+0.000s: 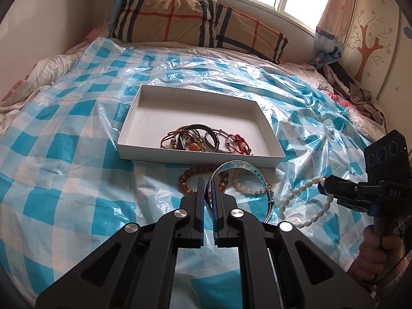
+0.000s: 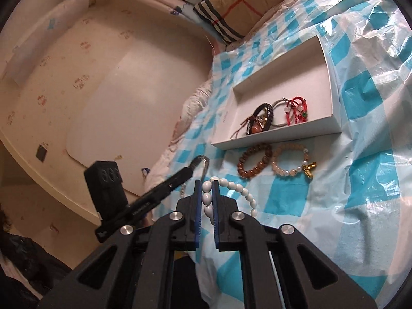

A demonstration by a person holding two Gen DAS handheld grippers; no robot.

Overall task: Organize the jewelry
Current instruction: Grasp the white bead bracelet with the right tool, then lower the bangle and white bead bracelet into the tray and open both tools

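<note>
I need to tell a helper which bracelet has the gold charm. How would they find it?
Start at the white box on the blue-checked plastic sheet. Two beaded bracelets lie outside its near wall. The pale pink bracelet is the one farther from the grippers; unlike the brown bead bracelet, it carries a gold charm.

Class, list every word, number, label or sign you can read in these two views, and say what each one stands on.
"DAS": raised letters on the black body of the right tool, seen from the left wrist view.
Faint grey print on the outer wall of the white box: too small to read.
Lettering along the arm of the left tool, right wrist view: blurred, unreadable.
Blue pattern on the blue bangle: decoration, no readable text.
</note>
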